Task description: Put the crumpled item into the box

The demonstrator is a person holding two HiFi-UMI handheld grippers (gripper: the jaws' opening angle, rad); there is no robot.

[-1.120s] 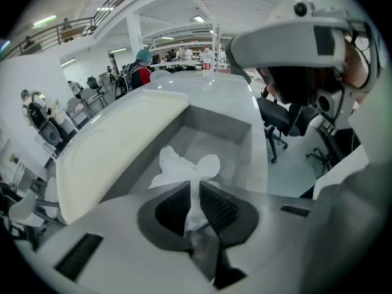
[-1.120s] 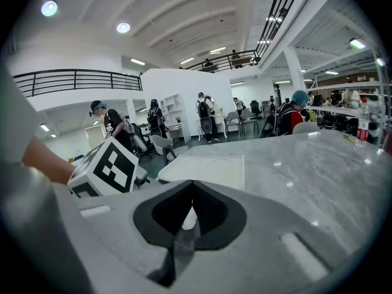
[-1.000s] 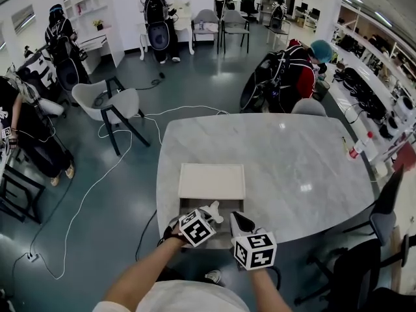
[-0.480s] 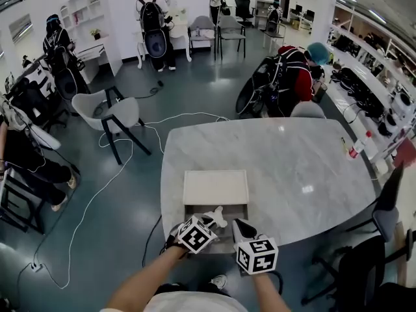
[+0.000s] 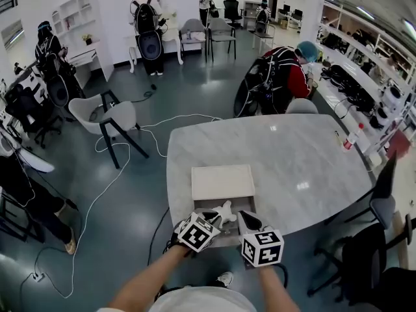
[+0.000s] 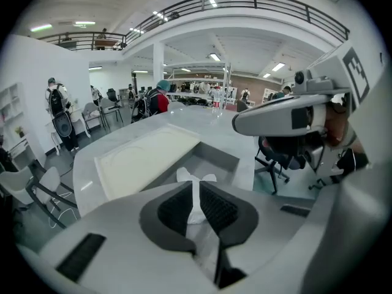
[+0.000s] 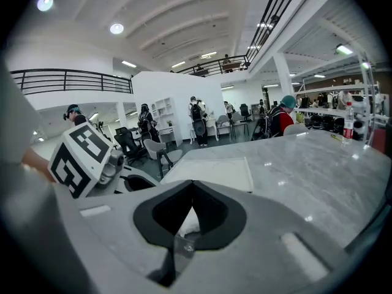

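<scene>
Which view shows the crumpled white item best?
The left gripper view: the crumpled item is pinched between the left gripper's jaws, over the open box. The head view shows it small; the right gripper view shows only a white sliver.

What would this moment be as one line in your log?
left claw: shut on crumpled item | held over open box | right claw: shut

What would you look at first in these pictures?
A white crumpled item is pinched in the left gripper, over the open grey box at the table's near edge. The box's pale lid lies flat just behind it on the marble table.
</scene>
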